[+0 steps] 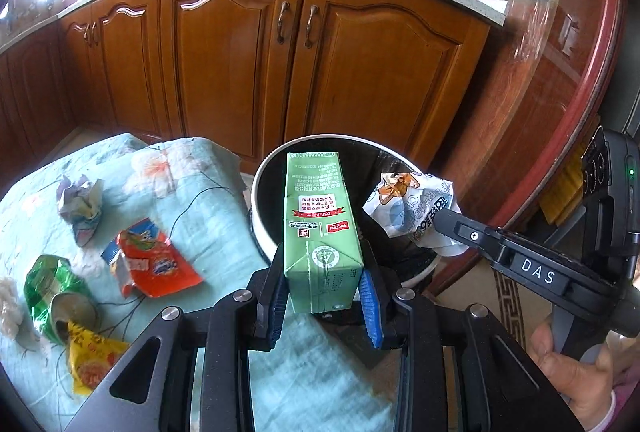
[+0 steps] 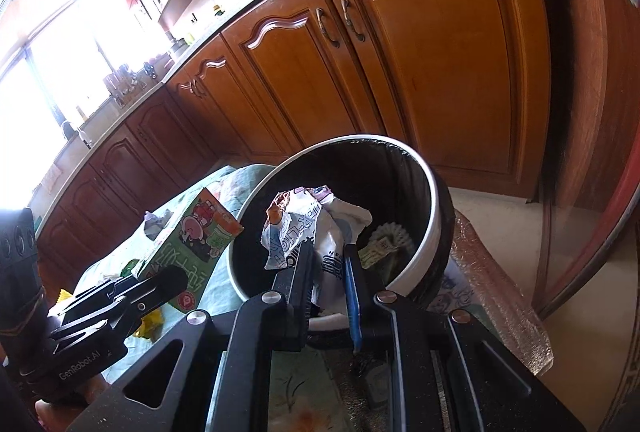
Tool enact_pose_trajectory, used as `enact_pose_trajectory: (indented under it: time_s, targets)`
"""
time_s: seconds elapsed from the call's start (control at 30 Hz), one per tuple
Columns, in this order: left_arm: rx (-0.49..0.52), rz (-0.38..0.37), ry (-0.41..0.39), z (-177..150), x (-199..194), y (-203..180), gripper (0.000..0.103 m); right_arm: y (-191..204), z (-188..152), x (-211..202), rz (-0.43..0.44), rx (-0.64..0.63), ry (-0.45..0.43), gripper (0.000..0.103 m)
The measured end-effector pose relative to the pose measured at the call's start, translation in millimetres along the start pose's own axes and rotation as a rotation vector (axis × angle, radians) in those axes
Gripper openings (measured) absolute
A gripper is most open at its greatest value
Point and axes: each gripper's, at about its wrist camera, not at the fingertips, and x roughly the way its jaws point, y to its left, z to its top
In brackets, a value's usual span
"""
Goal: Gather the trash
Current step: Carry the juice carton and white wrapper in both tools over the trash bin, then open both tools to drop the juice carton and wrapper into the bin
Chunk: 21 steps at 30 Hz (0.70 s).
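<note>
Your left gripper [image 1: 324, 296] sits nearest the lens, its blue-padded fingers [image 1: 370, 306] closed partway onto the lower end of the green carton [image 1: 318, 228]; the carton stands nearly upright in the grip, its top reaching over the near rim of the bin [image 1: 258, 183]. Your right gripper [image 2: 330, 280] has its fingers pinched almost together on the crumpled white wrapper [image 2: 304, 228], which hangs over the bin's mouth; both loads are at the drop stage, so I judge this the delivery step, not a pick.

Next move, as I see it: carry the carton further over the opening before you let go, since its base seems to sit at the rim rather than inside; then spread both pairs of fingers and let the 2 pieces fall; keep the 2 grippers apart, as they crowd the same opening.

More trash waits on the bench's pale blue floral cloth [image 1: 208, 216]: a crumpled paper ball [image 1: 80, 203], an orange packet [image 1: 156, 262], a green wrapper [image 1: 48, 284] and a yellow packet [image 1: 94, 360].

Hard to read: the bin's floor is dark, with only some pale scraps [image 2: 386, 244] showing in the right wrist view; the window glare washes out the far-left counter; whatever lies beneath the left gripper's body is hidden; a white lump at the cloth's left edge is cut off.
</note>
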Motion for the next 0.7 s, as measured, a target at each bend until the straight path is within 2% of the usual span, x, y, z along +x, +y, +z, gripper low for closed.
enact_pose_trajectory:
  time_s: [0.27, 0.6, 0.67, 0.7]
  targets:
    - [0.009, 0.006, 0.026, 15, 30, -4, 0.031, -7, 10, 11, -0.032, -0.014, 0.019, 0.015]
    - [0.027, 0.004, 0.040, 24, 45, -8, 0.031, -7, 17, 22, -0.054, -0.028, 0.039, 0.016]
    - [0.030, 0.013, 0.043, 25, 47, -9, 0.037, -7, 18, 22, -0.059, -0.027, 0.035, 0.020]
    - [0.028, 0.018, 0.042, 24, 47, -9, 0.047, -7, 18, 22, -0.060, -0.025, 0.032, 0.021]
